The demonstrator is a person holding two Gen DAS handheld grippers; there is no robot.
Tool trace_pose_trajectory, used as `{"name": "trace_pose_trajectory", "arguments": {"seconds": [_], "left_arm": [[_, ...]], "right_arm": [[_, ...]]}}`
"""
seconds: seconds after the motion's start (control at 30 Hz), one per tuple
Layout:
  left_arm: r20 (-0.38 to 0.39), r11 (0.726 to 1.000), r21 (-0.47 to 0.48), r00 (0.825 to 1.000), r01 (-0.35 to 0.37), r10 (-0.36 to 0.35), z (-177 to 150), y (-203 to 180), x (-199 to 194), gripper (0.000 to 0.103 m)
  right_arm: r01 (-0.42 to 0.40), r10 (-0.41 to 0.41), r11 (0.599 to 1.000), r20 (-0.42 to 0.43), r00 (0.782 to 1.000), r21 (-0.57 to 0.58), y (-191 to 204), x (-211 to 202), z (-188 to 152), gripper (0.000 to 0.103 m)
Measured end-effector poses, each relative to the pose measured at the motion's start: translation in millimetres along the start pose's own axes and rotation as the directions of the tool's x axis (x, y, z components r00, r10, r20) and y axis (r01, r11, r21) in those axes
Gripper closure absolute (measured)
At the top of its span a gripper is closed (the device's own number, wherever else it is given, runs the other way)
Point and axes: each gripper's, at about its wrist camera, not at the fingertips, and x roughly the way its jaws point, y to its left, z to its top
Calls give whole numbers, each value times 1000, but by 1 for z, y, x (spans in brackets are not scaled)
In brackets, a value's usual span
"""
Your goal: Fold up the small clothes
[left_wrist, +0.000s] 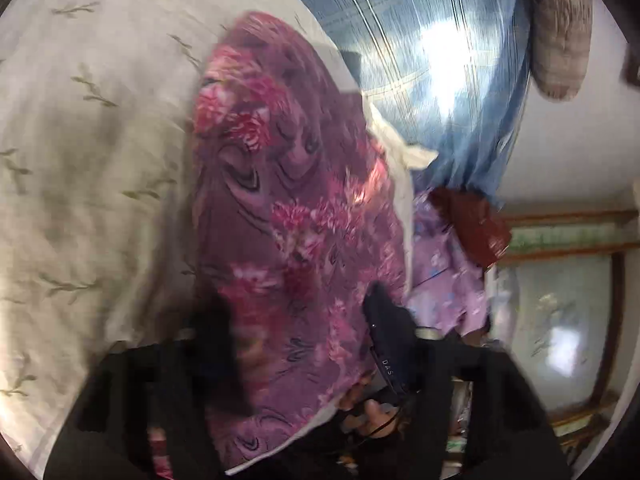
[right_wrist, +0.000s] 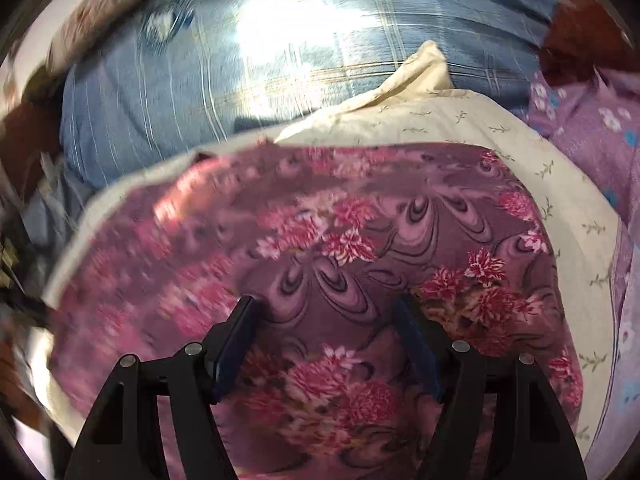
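A purple cloth with pink flowers (right_wrist: 360,216) lies spread over a cream cloth with green sprigs (right_wrist: 460,120). My right gripper (right_wrist: 325,306) hovers low over the flowered cloth, its fingers wide apart and nothing pinched between them. In the left wrist view the same flowered cloth (left_wrist: 288,184) runs lengthwise on the cream cloth (left_wrist: 88,160), and its near end passes between the fingers of my left gripper (left_wrist: 300,316). Those fingers stand apart and are blurred. A white underside shows along the flowered cloth's near edge.
A blue plaid sheet (right_wrist: 280,40) covers the bed behind. A lilac cloth with small flowers (right_wrist: 592,128) lies to the right, beside something dark red (left_wrist: 476,224). A glass-fronted wooden cabinet (left_wrist: 560,320) stands at the right of the left wrist view.
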Motion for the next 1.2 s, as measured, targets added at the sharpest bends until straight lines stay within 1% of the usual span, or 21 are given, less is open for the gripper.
{"name": "trace_pose_trajectory", "arguments": {"seconds": [0.03,0.1,0.17,0.23,0.33,0.4,0.5,0.57,0.67,0.7,0.73,0.8,0.87,0.9,0.93,0.97,1.0,1.07,1.1,1.13,1.2], "left_arm": [[9,1000,15,1000,-10,9,-3,-4,3,75],[20,999,-7,999,33,-33,-6,-9,4,88],[35,996,-8,996,84,-83,-8,-24,0,88],[45,994,77,996,79,-82,-13,-62,-2,88],[15,978,191,996,88,-92,-16,-124,12,88],[-31,960,269,997,74,-68,-18,-163,34,88],[-114,929,367,993,54,-12,-27,-217,91,88],[-173,923,380,985,57,11,-33,-235,128,88],[-274,929,370,957,10,98,-49,-250,193,88],[-295,925,379,944,-27,148,-56,-254,213,88],[-321,927,375,933,-33,163,-61,-256,223,90],[-379,940,339,918,21,117,-71,-262,225,90],[-352,928,373,929,28,114,-74,-275,206,86],[-331,917,398,936,26,117,-73,-281,190,73],[-291,909,417,950,20,113,-71,-282,167,47],[-247,904,427,962,1,115,-70,-275,149,33],[-160,896,440,977,-55,138,-69,-266,123,18],[-79,894,434,984,-113,162,-67,-239,92,17],[-73,905,407,983,-126,169,-67,-220,83,17],[-73,928,350,984,-127,162,-68,-195,75,17],[-88,949,271,978,-160,190,-65,-160,77,17]], "right_arm": [[28,-27,999,15,1000,-39,6,1,-3,29],[33,-32,999,32,999,-31,6,1,-5,29],[13,-13,1000,41,999,-17,2,0,-6,28],[11,-10,1000,47,999,-22,2,0,-7,28],[9,-8,1000,51,999,-23,2,-3,-8,28],[10,-8,1000,56,998,-25,0,-9,-15,28],[-35,35,999,67,997,2,-5,-26,-33,28],[-96,93,994,59,994,46,-16,-38,-48,28],[-183,173,975,88,981,124,-35,-58,-65,28],[-202,191,967,84,978,153,-41,-60,-67,28],[-241,230,949,76,970,205,-52,-61,-71,28],[-298,284,915,89,955,271,-67,-64,-77,27],[-328,316,888,91,944,321,-80,-69,-82,28],[-341,331,876,90,939,342,-86,-73,-85,28],[-345,336,865,88,938,365,-94,-78,-88,28],[-338,327,857,96,940,389,-104,-86,-91,28],[-323,302,852,116,946,413,-115,-96,-94,28],[-306,250,821,178,952,483,-143,-118,-102,28],[-284,209,799,198,958,530,-159,-127,-105,27],[-274,178,775,219,959,570,-174,-134,-106,26],[-326,200,743,271,942,585,-194,-135,-90,26]]}}
